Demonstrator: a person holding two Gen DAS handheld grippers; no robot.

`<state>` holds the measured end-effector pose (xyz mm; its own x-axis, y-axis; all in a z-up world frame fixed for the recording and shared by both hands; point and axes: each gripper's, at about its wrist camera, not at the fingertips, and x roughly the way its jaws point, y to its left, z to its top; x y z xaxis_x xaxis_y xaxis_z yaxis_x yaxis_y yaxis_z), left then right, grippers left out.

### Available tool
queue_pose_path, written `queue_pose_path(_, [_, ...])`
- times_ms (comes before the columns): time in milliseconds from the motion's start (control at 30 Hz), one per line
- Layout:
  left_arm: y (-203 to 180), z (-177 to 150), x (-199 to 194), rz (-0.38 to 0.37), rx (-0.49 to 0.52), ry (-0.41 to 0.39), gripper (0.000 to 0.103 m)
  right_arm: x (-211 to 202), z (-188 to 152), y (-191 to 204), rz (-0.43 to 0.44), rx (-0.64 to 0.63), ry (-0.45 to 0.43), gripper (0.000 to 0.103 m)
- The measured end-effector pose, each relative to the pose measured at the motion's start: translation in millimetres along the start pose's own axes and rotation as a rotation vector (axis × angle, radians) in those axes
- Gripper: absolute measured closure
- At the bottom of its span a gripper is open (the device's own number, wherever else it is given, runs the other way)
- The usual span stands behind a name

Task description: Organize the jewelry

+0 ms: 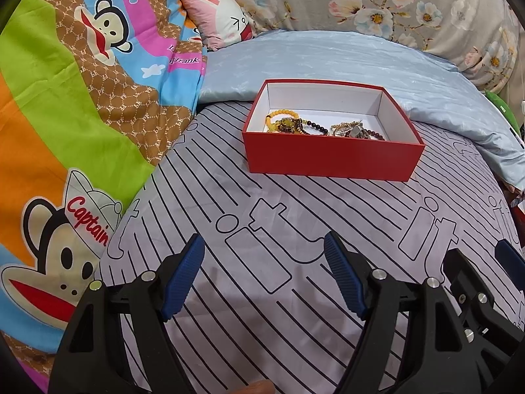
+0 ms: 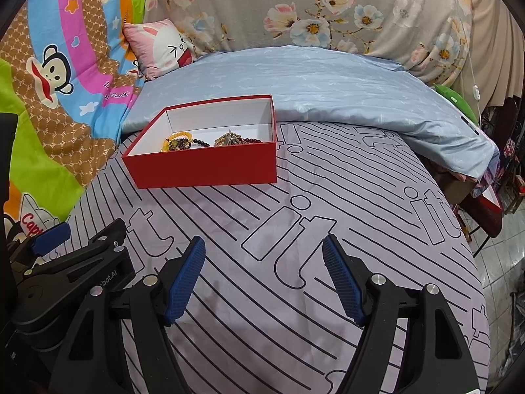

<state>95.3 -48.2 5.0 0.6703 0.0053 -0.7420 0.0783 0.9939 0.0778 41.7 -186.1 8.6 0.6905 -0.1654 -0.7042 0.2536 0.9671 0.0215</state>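
Observation:
A red box with a white inside sits on the striped bed sheet. In it lie a yellow bead bracelet, dark bead strands and a tangle of gold chains. The box also shows in the right wrist view, with the jewelry inside. My left gripper is open and empty, well short of the box. My right gripper is open and empty, to the right of the left one. The right gripper's side shows in the left wrist view.
A light blue pillow lies behind the box. A colourful cartoon monkey quilt is piled on the left. A small pink cushion and a floral cover are at the back. The bed's edge drops off at right.

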Motion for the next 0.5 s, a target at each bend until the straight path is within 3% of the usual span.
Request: queue_pose_path(500, [-0.7, -2.2, 0.7, 0.006, -0.002, 0.008, 0.032, 0.0, -0.9, -0.4, 0.0, 0.0, 0.001, 0.032])
